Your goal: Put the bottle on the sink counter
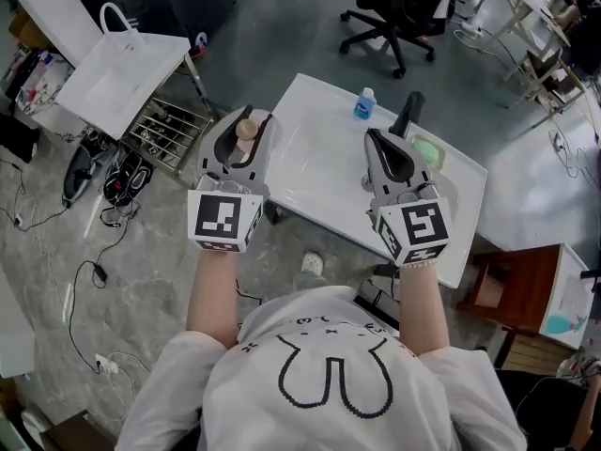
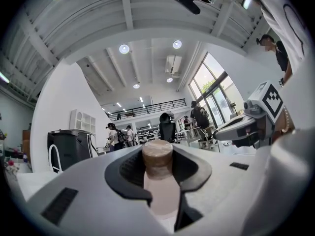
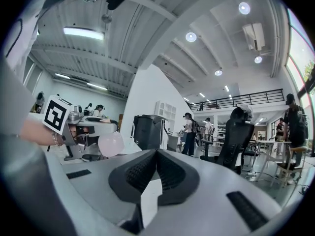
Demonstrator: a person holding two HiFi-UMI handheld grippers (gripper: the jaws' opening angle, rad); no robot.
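Observation:
My left gripper [image 1: 242, 144] is shut on a pale pink bottle [image 2: 160, 191] with a brown cap [image 1: 246, 128], and the cap sticks out past the jaw tips. It hangs over the left edge of the white sink counter [image 1: 319, 172]. My right gripper [image 1: 390, 153] is shut with nothing in it, above the right part of the counter near the black faucet [image 1: 406, 113]. In the right gripper view the closed jaws of the right gripper [image 3: 156, 154] point up into the room, and the bottle's pink body [image 3: 110, 143] shows at the left.
A small blue bottle [image 1: 364, 104] and a green sponge [image 1: 427, 150] sit on the counter. A white bag [image 1: 122, 73] and a wire rack [image 1: 164, 130] stand to the left. A black office chair [image 1: 394, 17] is behind, and a brown stool [image 1: 502, 289] at the right.

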